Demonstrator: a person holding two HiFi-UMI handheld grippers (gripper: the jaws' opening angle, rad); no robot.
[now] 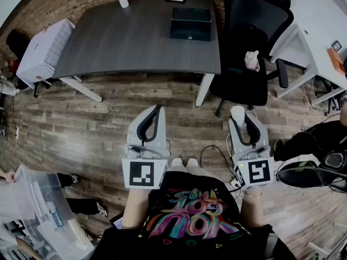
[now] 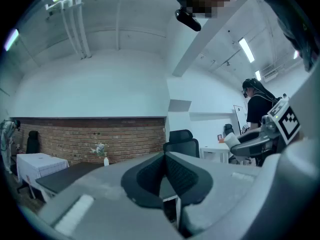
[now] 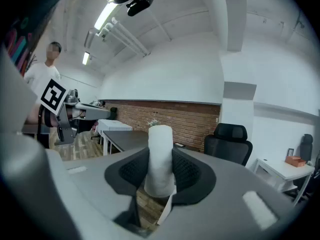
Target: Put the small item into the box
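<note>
Standing well back from the desk, a person holds the white item pinched in the right gripper, apparently ready to carry it to the box on that desk, while the left gripper, jaws pressed together, is empty.

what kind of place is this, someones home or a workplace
Most likely an office or lab workroom: a long dark grey desk on white legs, a black mesh swivel office chair beside it, and a red brick wall behind, over a wood-plank floor.
</note>
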